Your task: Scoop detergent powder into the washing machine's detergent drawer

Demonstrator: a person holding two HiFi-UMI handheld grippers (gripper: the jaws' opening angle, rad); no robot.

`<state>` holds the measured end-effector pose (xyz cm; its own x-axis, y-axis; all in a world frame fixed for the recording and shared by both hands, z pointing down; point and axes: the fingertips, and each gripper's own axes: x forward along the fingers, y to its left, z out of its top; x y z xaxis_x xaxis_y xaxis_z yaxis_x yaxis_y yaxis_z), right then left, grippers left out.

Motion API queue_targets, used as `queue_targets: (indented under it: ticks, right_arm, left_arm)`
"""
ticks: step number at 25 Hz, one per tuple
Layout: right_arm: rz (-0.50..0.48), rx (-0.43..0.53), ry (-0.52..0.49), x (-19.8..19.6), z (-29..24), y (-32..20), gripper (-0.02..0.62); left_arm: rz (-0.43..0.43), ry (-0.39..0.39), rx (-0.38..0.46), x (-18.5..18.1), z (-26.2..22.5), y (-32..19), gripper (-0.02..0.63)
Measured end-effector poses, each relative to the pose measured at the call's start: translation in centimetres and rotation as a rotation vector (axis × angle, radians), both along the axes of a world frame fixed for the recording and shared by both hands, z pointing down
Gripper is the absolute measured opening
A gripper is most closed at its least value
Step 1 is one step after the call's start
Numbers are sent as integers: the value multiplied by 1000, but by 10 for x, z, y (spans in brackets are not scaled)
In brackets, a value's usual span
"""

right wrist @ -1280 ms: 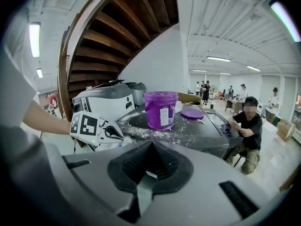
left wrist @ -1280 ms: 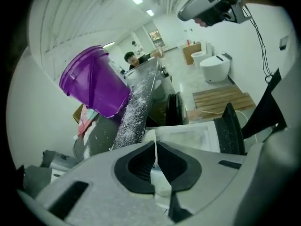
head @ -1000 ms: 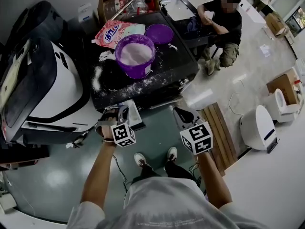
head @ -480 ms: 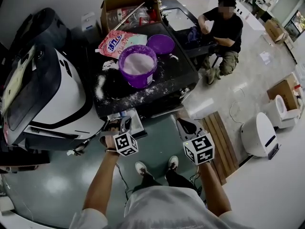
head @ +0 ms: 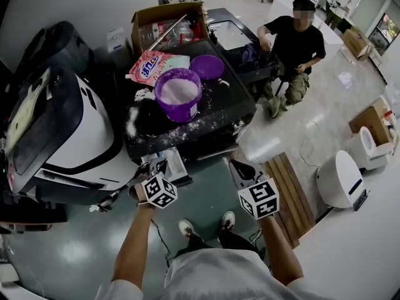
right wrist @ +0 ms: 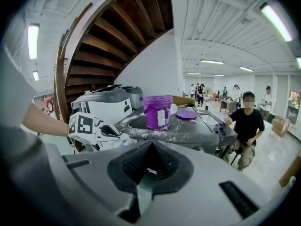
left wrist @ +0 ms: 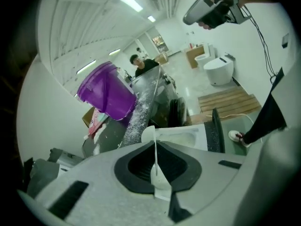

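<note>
Head view: left gripper point(head: 152, 169) clamped on a white scoop point(left wrist: 158, 175), at the pulled-out detergent drawer point(head: 177, 165). Right gripper point(head: 240, 169) pinched together, nothing in it. Purple powder bucket point(head: 179, 93) stands on the dark machine top point(head: 219, 114) among spilled powder.

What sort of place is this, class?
Probably an open testing hall or workshop, not a home: a powder-dusted washing machine stands on bare floor, cardboard boxes lie about, and strip lights line the ceiling.
</note>
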<state>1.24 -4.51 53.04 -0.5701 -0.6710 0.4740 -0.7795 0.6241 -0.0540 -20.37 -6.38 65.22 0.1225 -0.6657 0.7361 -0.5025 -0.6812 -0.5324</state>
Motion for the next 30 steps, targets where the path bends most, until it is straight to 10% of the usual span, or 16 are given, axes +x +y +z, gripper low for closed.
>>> queue_targets:
  ticks: [13,30]
  right_arm:
    - [-16,208,-25,6,-78,-16,6]
    - [-109,455,-48,-29,-177,-36,5]
  left_arm:
    - [-355,742,30,-17,-112,12,15]
    - [-355,982,323,-40,-253,36,15]
